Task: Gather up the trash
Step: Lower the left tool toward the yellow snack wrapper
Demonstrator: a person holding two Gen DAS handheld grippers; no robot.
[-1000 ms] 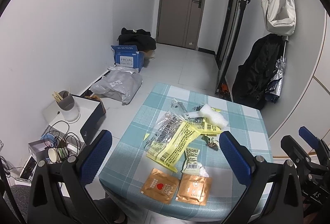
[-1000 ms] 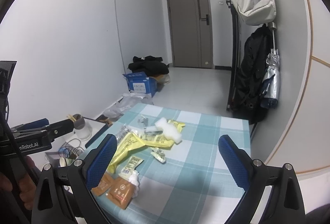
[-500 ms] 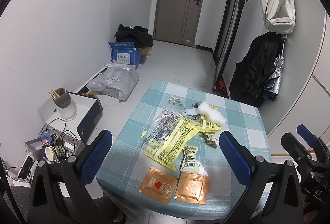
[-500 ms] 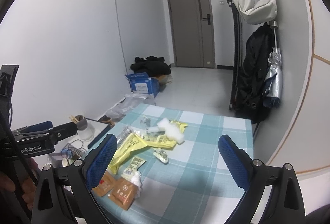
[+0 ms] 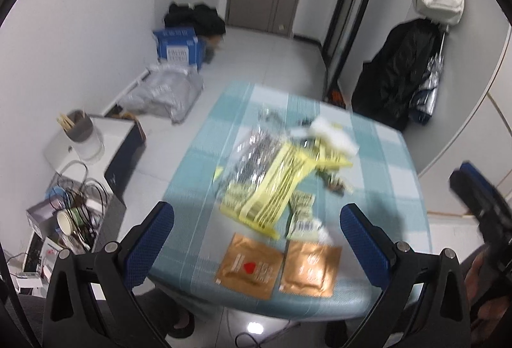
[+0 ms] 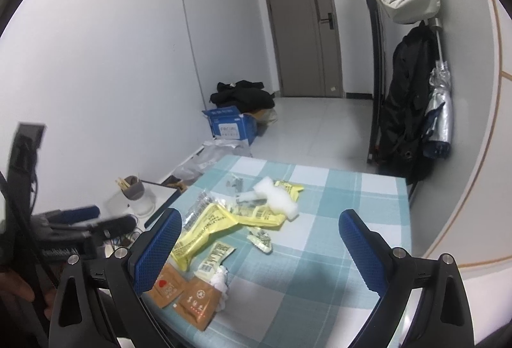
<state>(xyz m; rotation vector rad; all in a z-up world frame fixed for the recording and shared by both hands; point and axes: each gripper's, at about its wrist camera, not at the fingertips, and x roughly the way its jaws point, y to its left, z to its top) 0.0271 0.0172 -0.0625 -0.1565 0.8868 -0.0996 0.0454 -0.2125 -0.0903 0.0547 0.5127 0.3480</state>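
Both grippers, left gripper [image 5: 257,228] and right gripper [image 6: 260,234], spread wide, holding nothing; trash [image 6: 236,220] on counter [image 6: 336,220] mid-frame, beyond fingers [image 6: 158,247].

Each tool [image 5: 257,228] [image 6: 260,244] has black arms, silver screws and seemingly textured blue pads [image 6: 360,247].

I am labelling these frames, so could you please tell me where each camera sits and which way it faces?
Left wrist: on the left gripper, above the near table edge, tilted down at the wrappers; the right gripper shows at right.
Right wrist: on the right gripper, facing across the table toward the door; the left gripper and a hand show at left.
Shared: the yellow wrapper, both brown sachets, the blue box.
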